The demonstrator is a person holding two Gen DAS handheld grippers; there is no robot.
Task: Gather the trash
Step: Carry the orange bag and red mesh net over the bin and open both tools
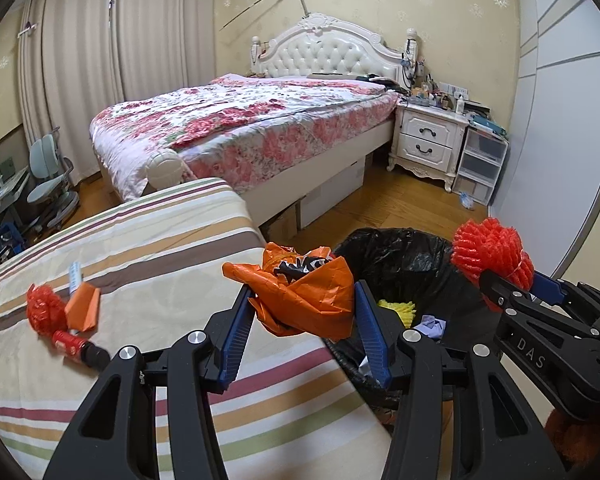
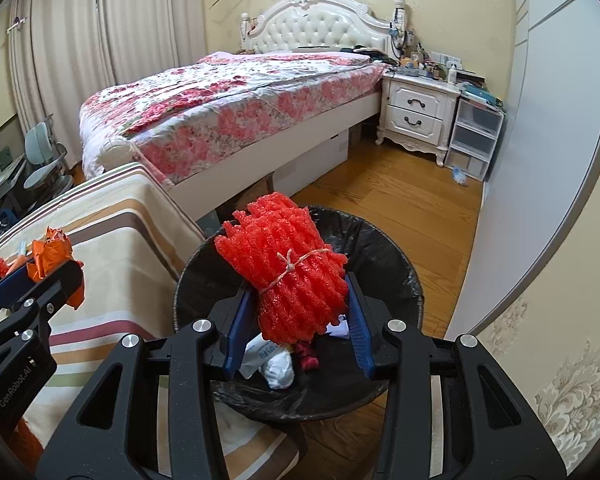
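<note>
- The left tool (image 1: 304, 304) pinches a crumpled orange plastic bag (image 1: 308, 292) between its blue pads; the bag bulges above and between the fingers.
- In the left wrist view, the bag hangs at the edge of the striped bed (image 1: 140, 248), at about 9 o'clock from the black-lined trash bin (image 1: 400, 252).
- The right tool (image 2: 296, 308) pinches a bundle of red foam netting (image 2: 296, 276), tied round with thin string, its fingers pressed against both sides.
- In the right wrist view, the bundle sits over the open mouth of the bin (image 2: 384, 248), whose bag already holds white paper (image 2: 276, 364) and a dark red scrap (image 2: 308, 356).
- On the striped bed, at 9 o'clock from the left tool, lie more scraps: a smaller red net ball (image 1: 44, 308), an orange folded paper (image 1: 85, 306), a small red bottle with a dark cap (image 1: 78, 346) and a white tube (image 1: 75, 274).
- The net ball touches the orange paper; the bottle lies just below them.
- At 12 o'clock, well apart, stand a floral-covered bed (image 1: 240, 128) and a white nightstand (image 1: 428, 140).
</note>
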